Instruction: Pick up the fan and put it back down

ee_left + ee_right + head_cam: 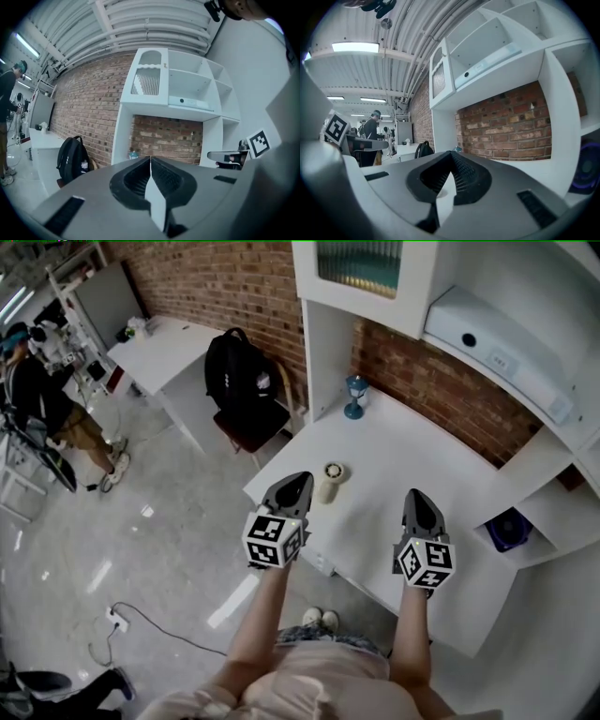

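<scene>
A small cream fan (330, 481) stands upright on the white desk (412, 451), near its left front edge. My left gripper (298, 480) hovers just left of the fan, clear of it, with its jaws closed together and nothing between them (150, 160). My right gripper (416, 496) is held over the desk's front right part, well away from the fan, its jaws also together and empty (451, 154). Both grippers point roughly level toward the brick wall. Neither gripper view shows the fan.
A blue goblet-shaped object (354, 395) stands at the desk's back by the white shelf unit (323, 343). A dark blue round object (509, 529) sits in a right-hand shelf bay. A black backpack (240, 381) rests on a chair left of the desk. A person (42, 399) stands far left.
</scene>
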